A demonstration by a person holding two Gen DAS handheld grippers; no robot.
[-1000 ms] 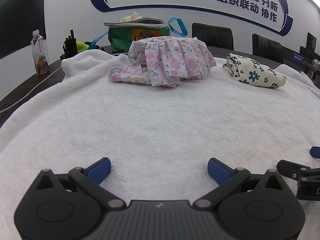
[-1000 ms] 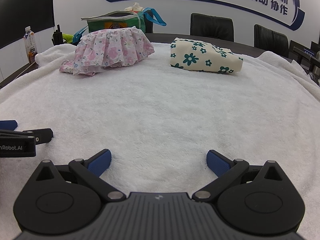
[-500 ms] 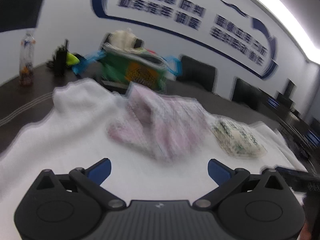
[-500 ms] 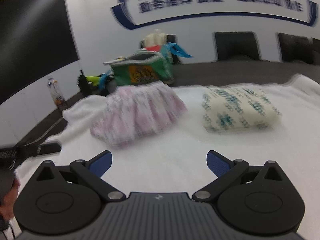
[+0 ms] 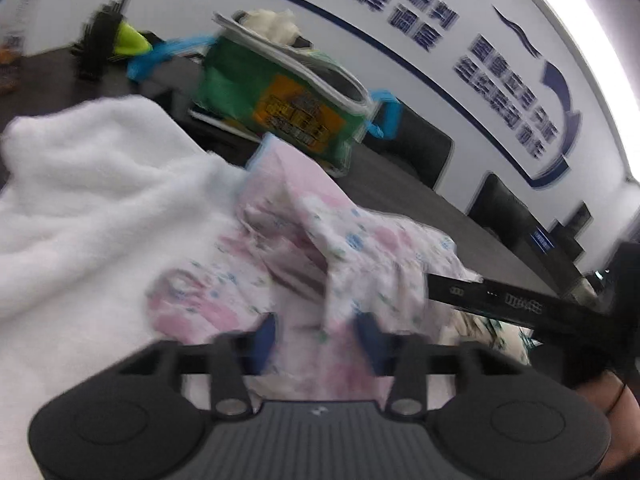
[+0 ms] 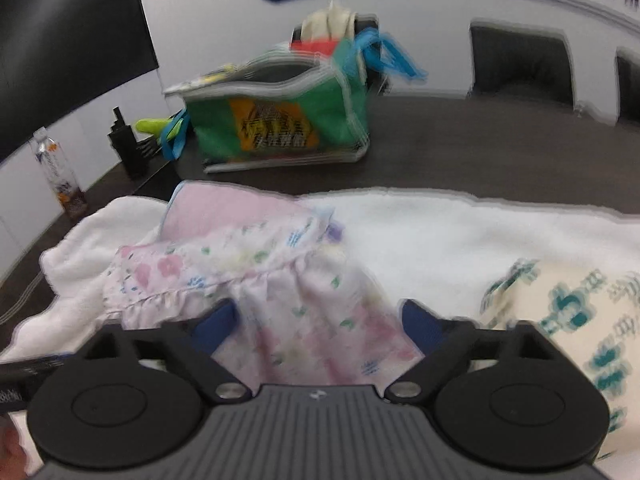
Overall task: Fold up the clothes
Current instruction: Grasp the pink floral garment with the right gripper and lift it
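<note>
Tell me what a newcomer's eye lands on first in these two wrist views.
First, the pink floral garment, crumpled on the white towel and filling the space between the blue fingertips of both the left gripper and the right gripper, whose jaws have just been closing. Next, the green bag with blue handles on the dark table behind, and the cream, teal-flowered cloth at the right.

Frilled garment (image 6: 256,280) lies on the towel (image 6: 460,232) covering the table (image 6: 480,160). Folded cloth (image 6: 560,320) beside it, right. Bag (image 6: 280,120) behind; bottle (image 6: 60,176) far left.
</note>
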